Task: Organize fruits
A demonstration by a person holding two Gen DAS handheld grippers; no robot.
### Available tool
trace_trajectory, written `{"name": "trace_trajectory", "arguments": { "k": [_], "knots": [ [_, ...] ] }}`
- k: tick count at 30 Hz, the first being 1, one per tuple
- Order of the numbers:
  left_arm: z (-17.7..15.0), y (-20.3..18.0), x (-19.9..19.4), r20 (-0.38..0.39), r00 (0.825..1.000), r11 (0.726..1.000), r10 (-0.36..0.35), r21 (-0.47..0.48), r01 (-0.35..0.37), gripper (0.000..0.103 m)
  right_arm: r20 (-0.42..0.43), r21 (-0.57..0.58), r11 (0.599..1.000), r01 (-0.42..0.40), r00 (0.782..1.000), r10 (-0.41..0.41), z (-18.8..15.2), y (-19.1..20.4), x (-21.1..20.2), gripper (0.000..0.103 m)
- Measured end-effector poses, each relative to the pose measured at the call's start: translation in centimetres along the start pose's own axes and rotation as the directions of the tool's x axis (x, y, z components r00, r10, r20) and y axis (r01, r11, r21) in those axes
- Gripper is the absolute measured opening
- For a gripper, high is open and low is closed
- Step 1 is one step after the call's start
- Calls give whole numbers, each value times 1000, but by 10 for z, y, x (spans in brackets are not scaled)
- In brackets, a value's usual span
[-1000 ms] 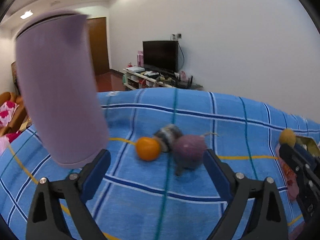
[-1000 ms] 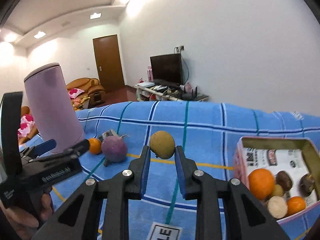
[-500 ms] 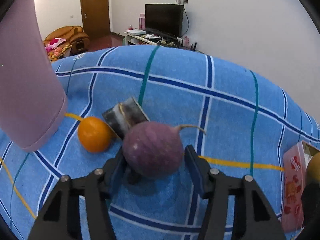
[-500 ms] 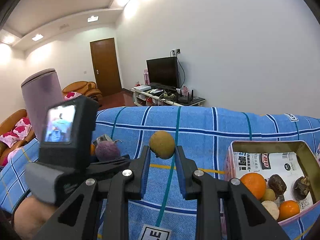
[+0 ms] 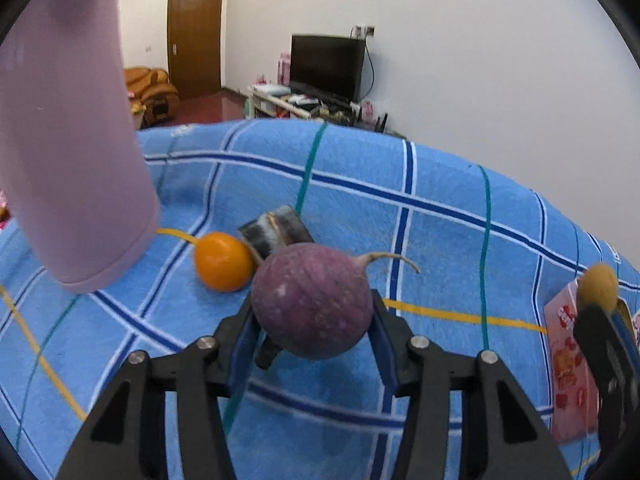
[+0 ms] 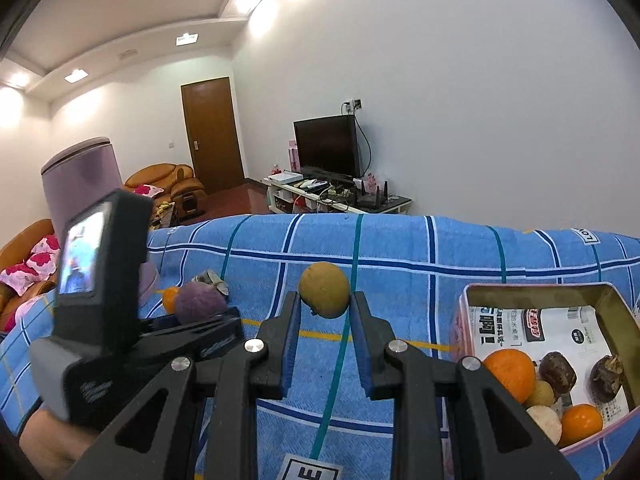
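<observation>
My left gripper [image 5: 312,320] is shut on a round purple fruit with a thin stem [image 5: 312,300] and holds it just above the blue checked cloth [image 5: 440,240]. An orange [image 5: 222,262] lies on the cloth to its left. My right gripper [image 6: 324,308] is shut on a small yellow-brown fruit [image 6: 324,294] and holds it above the cloth, left of a pink box [image 6: 616,304]. The box holds several fruits, among them oranges [image 6: 510,372]. The left gripper with the purple fruit [image 6: 200,306] also shows in the right wrist view.
A tall lilac cylinder [image 5: 68,152] stands on the cloth at the left. A small dark grey packet [image 5: 276,230] lies behind the orange. The pink box shows at the right edge of the left wrist view [image 5: 568,364], with the right gripper's fruit [image 5: 598,286] beside it.
My left gripper moved in on the purple fruit, closed on it and lifted it slightly. My right gripper kept hold of the yellow-brown fruit and stayed almost in place.
</observation>
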State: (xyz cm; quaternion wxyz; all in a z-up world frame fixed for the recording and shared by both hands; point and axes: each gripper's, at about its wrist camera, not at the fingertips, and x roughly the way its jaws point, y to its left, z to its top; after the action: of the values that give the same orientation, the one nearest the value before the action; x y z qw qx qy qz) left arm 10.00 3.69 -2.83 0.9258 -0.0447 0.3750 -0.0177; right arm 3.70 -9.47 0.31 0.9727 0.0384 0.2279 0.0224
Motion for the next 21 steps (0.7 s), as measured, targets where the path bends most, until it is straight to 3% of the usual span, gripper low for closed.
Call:
{"name": "trace_trajectory", "arguments": {
  "k": [21],
  "knots": [
    [-24, 7, -57, 164, 984, 997, 65, 20, -70, 53, 51, -86, 996, 22, 999, -18, -14, 19, -29, 27]
  ]
}}
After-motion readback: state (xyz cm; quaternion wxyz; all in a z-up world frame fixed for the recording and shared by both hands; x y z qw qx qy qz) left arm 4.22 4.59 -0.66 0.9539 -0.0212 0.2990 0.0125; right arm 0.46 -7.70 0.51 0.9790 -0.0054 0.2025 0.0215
